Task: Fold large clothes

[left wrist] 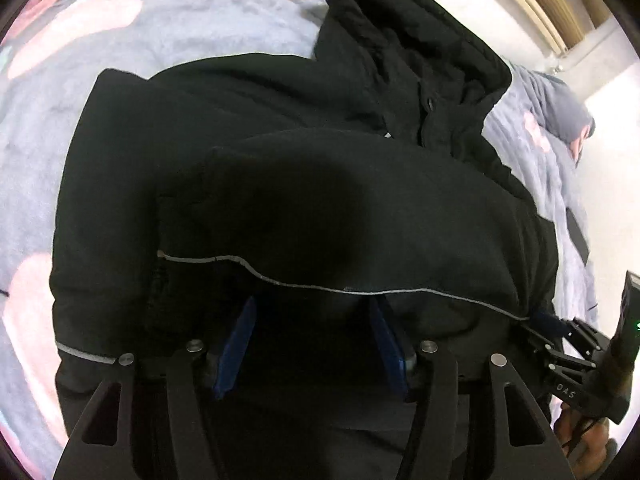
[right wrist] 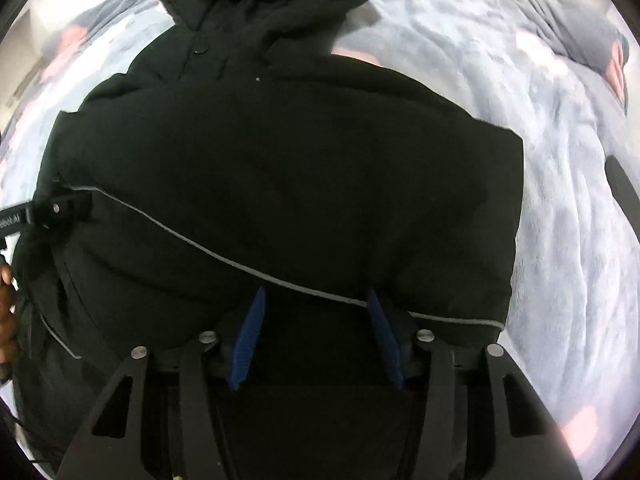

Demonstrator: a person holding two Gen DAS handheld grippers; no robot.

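lower centre of each view: left claw and right claw, blue pads spread wide, the folded hem of the black padded hooded jacket draped over their tips. jacket fills mid-frame; hood upper centre. beyond, grey fleece blanket with pink patches on the bed.

— Lighting? Dim on the black jacket, folds nearly lost in shadow; bright, washed-out on the grey blanket and pale wall.

— Quality? Strong fisheye bending, dark vignette at corners, soft blur toward left rim of right wrist view.
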